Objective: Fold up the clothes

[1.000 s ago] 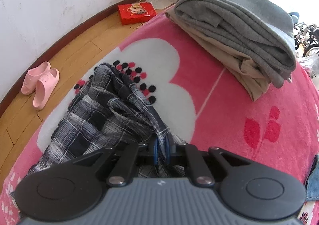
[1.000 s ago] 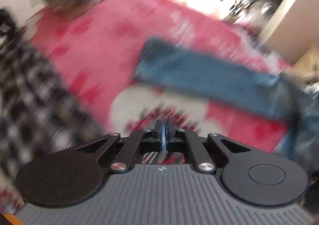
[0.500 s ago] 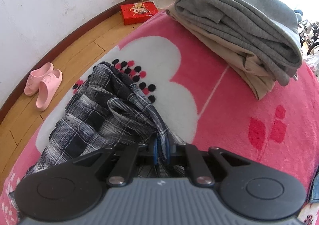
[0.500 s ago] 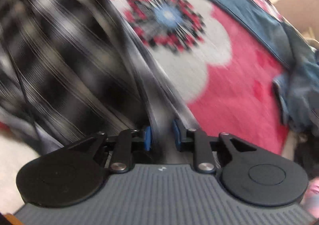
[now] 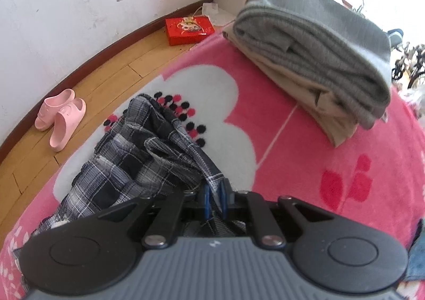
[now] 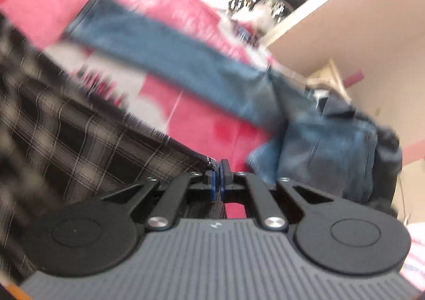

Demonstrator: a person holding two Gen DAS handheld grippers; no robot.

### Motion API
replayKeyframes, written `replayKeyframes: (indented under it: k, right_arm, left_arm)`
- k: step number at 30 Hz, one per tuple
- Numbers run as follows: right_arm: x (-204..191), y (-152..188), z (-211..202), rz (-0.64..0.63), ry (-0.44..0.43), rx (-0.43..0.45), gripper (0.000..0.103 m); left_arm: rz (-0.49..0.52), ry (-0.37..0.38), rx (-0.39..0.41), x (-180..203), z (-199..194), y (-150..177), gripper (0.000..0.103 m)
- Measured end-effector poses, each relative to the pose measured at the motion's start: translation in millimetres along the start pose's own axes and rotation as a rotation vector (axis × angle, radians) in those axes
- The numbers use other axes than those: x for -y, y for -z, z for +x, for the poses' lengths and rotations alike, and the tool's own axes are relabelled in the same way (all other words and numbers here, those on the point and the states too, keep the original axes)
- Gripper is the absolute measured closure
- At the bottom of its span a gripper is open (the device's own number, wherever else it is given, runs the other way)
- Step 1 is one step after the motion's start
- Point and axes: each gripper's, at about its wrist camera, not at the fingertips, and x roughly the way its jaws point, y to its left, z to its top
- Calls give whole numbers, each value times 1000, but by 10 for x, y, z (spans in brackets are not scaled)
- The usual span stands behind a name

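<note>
A black-and-white plaid garment (image 5: 138, 164) lies crumpled on the pink flowered blanket (image 5: 305, 162). My left gripper (image 5: 215, 193) is shut on a hem of it, close to the blanket. In the right wrist view the same plaid garment (image 6: 79, 135) stretches to the left, and my right gripper (image 6: 218, 175) is shut on its edge; this view is blurred by motion. Blue jeans (image 6: 186, 66) lie beyond on the blanket (image 6: 202, 127).
A folded stack with a grey garment (image 5: 318, 42) on a beige one (image 5: 326, 114) sits at the far right of the blanket. Pink slippers (image 5: 61, 116) and a red box (image 5: 188, 29) lie on the wooden floor (image 5: 111, 82) by the white wall.
My right gripper swung over the plaid garment, opened, then shut on its edge. The left gripper kept its hold and barely moved.
</note>
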Motion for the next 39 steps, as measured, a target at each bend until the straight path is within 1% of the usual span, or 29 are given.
replayKeyframes:
  k: [2,5,9,11,12,13,14,15,16,17,18,19,20,21,22,23,24,26,29,30,32,34,36,39]
  right_arm:
    - [140,-194,127,6,15,42,102]
    - [219,-479,466,6,-3,54,102]
    - [244,-711,977,66,-49,-1,102]
    - [219,-740,1260,130,-78,-54,102]
    - [205,-752,1402,163,-92,-82,101]
    - [203,-723,1461,175,-109,-109,100]
    - [203,-687,1506,183,-127,-136,98]
    - [204,-651,1551,191,-144,-163,96]
    - [204,-615,1596,199,-162,-190,95]
    - [204,-579,1642,206,-179,-217,88]
    - [204,-543,1687,214,-196,-243,76]
    - [205,-507,1732,222,-214,-270,67]
    - [232,-488,1637,195,-219,-258,63]
    - [258,-474,1517,161,-218,-241,53]
    - [267,-462,1372,122,-215,-224,50]
    - [274,-451,1224,83,-212,-206,49]
    - [165,-541,1103,79,-261,-176,49]
    - [-91,-755,871,82,-375,-110,49]
    - [-475,-1076,522,87,-546,-11,49]
    - [-603,-1183,406,88,-603,23,49]
    - [-859,-1397,174,90,-716,91,49]
    - [-1462,-1789,22,42,-844,156,49]
    - [-2087,-2179,-136,-29,-951,213,49]
    - [-2538,-2489,-166,-66,-999,196,49]
  left_arm:
    - [-29,11,-2,-6,-4,-36,94]
    - [-72,21,-10,-1,36,-81,94]
    - [-126,36,-17,9,150,-113,93]
    - [-158,52,-22,-2,214,-124,91]
    - [-178,67,-24,-18,251,-126,86]
    - [-192,81,-33,-40,284,-131,77]
    - [-204,94,-43,-63,316,-137,74]
    - [-214,117,-53,-93,322,-147,68]
    - [-211,148,-57,-120,292,-164,58]
    - [-205,181,-61,-147,257,-182,52]
    - [-183,214,-58,-176,196,-207,43]
    - [-154,244,-55,-205,126,-227,38]
    - [-126,270,-55,-257,50,-244,36]
    - [-99,296,-56,-313,-27,-261,32]
    - [-72,321,-57,-369,-104,-279,31]
    - [-50,338,-47,-441,-183,-295,31]
    - [-21,338,-27,-524,-270,-310,31]
    - [54,294,30,-658,-388,-324,31]
    - [223,161,83,-742,-414,-300,31]
    - [269,108,88,-769,-374,-279,31]
    - [338,42,89,-807,-281,-264,32]
    - [380,-9,87,-853,-190,-217,31]
    - [389,-10,69,-922,-99,-180,31]
    - [383,0,59,-1025,25,-128,33]
